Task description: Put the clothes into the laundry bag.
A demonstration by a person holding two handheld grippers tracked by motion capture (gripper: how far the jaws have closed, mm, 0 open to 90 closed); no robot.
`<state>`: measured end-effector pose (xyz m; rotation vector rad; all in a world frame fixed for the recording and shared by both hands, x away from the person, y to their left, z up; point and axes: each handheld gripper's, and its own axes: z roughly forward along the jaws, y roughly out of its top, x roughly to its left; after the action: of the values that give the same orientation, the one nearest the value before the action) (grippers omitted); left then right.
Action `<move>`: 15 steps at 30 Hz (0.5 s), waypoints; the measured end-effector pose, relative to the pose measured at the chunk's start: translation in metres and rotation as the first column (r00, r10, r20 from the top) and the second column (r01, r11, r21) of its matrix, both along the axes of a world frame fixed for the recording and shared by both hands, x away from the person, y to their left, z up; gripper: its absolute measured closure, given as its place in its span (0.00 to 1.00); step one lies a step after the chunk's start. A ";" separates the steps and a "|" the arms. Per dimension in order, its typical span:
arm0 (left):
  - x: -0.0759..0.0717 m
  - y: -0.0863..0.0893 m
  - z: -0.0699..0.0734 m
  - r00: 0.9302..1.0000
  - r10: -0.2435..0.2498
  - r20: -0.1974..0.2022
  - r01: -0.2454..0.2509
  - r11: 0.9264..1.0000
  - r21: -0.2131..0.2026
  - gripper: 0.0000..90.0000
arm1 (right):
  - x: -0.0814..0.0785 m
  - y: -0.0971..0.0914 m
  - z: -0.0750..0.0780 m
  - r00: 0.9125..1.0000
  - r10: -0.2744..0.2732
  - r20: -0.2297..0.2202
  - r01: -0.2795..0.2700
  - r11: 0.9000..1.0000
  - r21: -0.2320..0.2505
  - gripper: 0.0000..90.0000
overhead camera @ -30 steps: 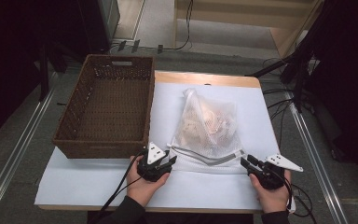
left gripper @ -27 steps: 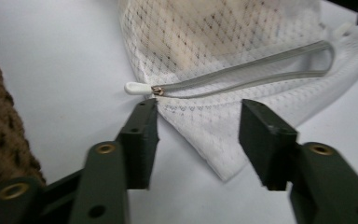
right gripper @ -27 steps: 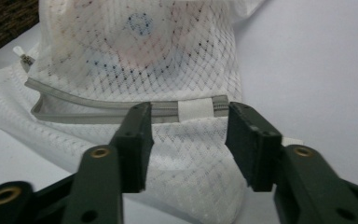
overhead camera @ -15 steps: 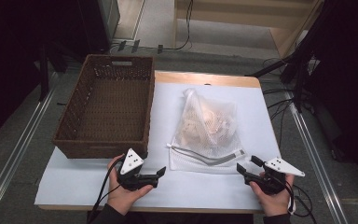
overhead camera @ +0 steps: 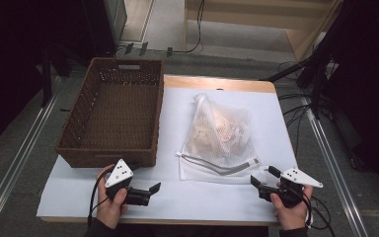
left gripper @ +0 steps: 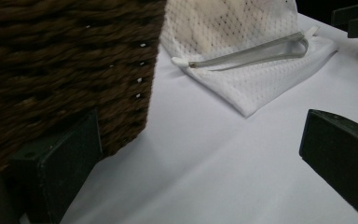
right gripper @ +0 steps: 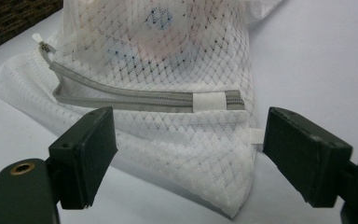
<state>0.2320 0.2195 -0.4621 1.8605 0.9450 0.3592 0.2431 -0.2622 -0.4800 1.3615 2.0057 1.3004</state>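
Observation:
A white mesh bag (overhead camera: 219, 138) with pale items inside lies on the white-covered table, its grey zipper (overhead camera: 222, 168) along the near edge. My left gripper (overhead camera: 150, 192) sits in front of the basket's near right corner, left of the bag. Its jaws have just been opening and now stand wide with nothing between them (left gripper: 200, 135). My right gripper (overhead camera: 264, 176) is at the bag's near right corner. Its jaws have also just been opening. The bag's corner (right gripper: 205, 154) lies between the pads without touching them. The zipper (right gripper: 144, 98) runs just beyond them.
A dark wicker basket (overhead camera: 106, 157) stands on the table's left half, and its woven wall (left gripper: 60, 60) is close beside my left jaw. The white table cover (overhead camera: 202, 202) is bare between the two hands. Cables and metal rails run along the floor around the table.
Both pairs of jaws have opened and let go of the bag's near edge. My left hand has moved left, away from the bag to the basket's corner. My right hand stayed put.

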 end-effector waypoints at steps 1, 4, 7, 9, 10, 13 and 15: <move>-0.001 0.005 0.000 1.000 0.003 0.002 -0.003 1.000 0.005 0.00 | 0.000 0.000 0.000 1.000 -0.002 -0.001 0.002 1.000 -0.002 0.19; -0.004 0.016 0.001 1.000 -0.011 0.014 0.011 1.000 0.007 0.00 | 0.000 -0.001 0.000 1.000 -0.010 -0.006 0.010 1.000 0.002 0.19; -0.005 0.031 0.001 1.000 -0.004 0.012 0.004 1.000 -0.001 0.00 | -0.001 -0.003 0.000 1.000 -0.011 -0.005 0.011 1.000 0.009 0.18; -0.004 0.040 0.002 1.000 0.017 0.011 -0.017 1.000 -0.020 0.00 | -0.001 -0.005 0.000 1.000 -0.015 -0.003 0.015 1.000 0.011 0.18; -0.004 0.043 0.002 1.000 0.024 0.009 -0.024 0.999 -0.028 0.00 | -0.001 -0.006 0.000 1.000 -0.021 -0.005 0.021 1.000 0.014 0.18; -0.001 0.053 0.002 0.999 0.047 0.005 -0.047 0.998 -0.046 0.00 | 0.000 -0.009 0.000 1.000 -0.030 -0.004 0.030 0.999 0.014 0.18; 0.000 0.056 0.003 0.999 0.049 0.005 -0.049 0.997 -0.057 0.00 | 0.000 -0.010 0.000 0.999 -0.032 -0.004 0.032 0.999 0.015 0.18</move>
<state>0.2318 0.2757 -0.4595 1.7857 0.9877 0.3642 0.2430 -0.2721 -0.4797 1.3989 1.9720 1.3025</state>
